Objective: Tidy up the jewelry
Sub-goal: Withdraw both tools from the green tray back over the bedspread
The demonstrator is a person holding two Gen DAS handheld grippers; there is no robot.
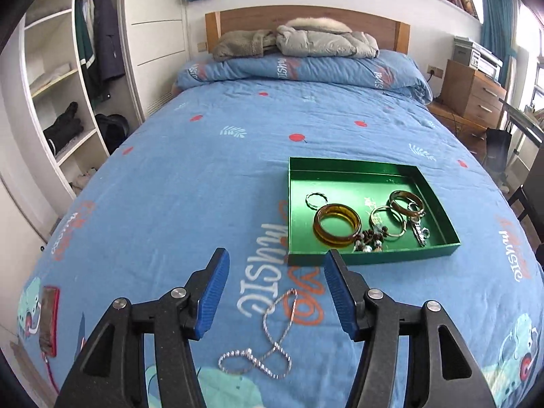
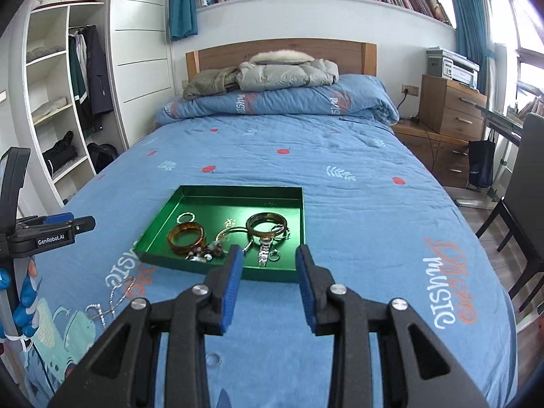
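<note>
A green tray lies on the blue bedspread and holds an amber bangle, a brown bangle, thin silver rings, beads and a watch. It also shows in the right wrist view. A silver chain necklace lies looped on the bedspread below and between my left gripper's fingers. My left gripper is open and empty above it. My right gripper is open and empty just in front of the tray. A small silver ring lies on the bedspread under it. The necklace shows at the left there.
The bed fills the view, with folded coats at the headboard. A red-edged object lies at the bed's left edge. An open wardrobe stands left, a wooden drawer unit and a dark chair right.
</note>
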